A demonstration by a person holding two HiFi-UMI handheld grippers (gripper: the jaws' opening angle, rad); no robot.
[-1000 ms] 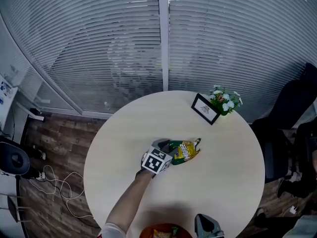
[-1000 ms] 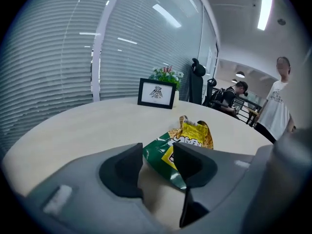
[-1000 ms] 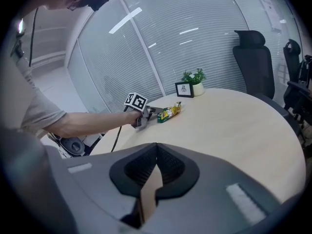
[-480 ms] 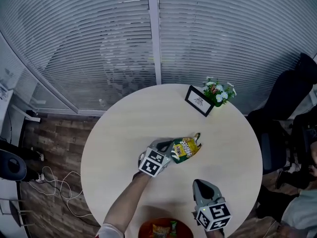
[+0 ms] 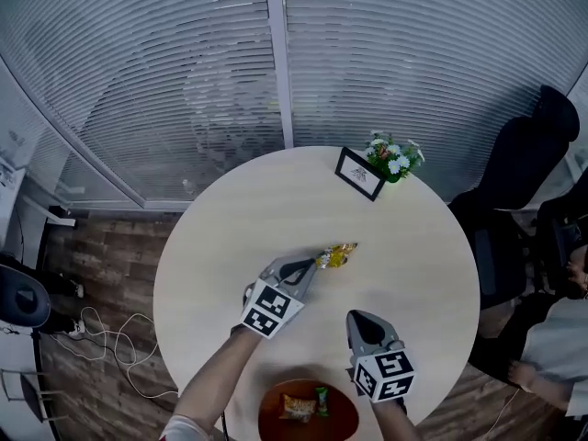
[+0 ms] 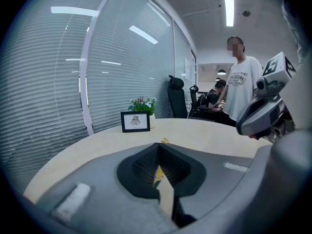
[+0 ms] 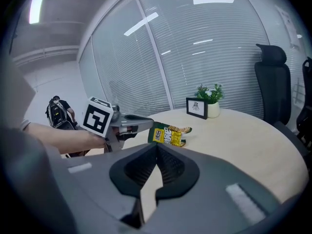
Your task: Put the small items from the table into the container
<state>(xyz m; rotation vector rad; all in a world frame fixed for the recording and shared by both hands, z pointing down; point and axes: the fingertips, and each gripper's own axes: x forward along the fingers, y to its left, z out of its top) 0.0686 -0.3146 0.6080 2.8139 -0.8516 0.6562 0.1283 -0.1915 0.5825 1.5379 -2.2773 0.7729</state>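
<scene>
Where the task's thing is: snack packet [image 5: 336,254], yellow and green, just toward 12 o'clock of the counter's centre, held by one end and hanging clear of the surface in the right gripper view.
Left gripper [image 5: 310,266]: reaches in from the 7 o'clock side; jaws together and clamped on the packet's near end; a yellow sliver of the wrapper shows between the pads in the left gripper view.
Right gripper [image 5: 360,318]: at 5 o'clock of the counter's centre, well apart from the packet; jaws closed against each other with nothing between them.
Counter [image 5: 239,219]: round, pale top; the packet is the only loose item seen away from the container.
Container [image 5: 268,410]: red-brown bowl at the 6 o'clock edge, between the two forearms; at least two small wrapped items [image 5: 299,406] lie inside; the print on them is too small to read.
Picture frame [image 5: 359,174]: black, upright, at the 1 o'clock edge.
Flower pot [image 5: 390,157]: white and green blooms, just behind the frame, close beside it.
Office chair [image 5: 524,163]: black, off the counter toward 2 o'clock.
Person [image 6: 241,89]: standing in a white shirt beyond the far edge, seen in the left gripper view.
Blinds [image 5: 184,72]: closed slats behind glass along the 12 o'clock side.
</scene>
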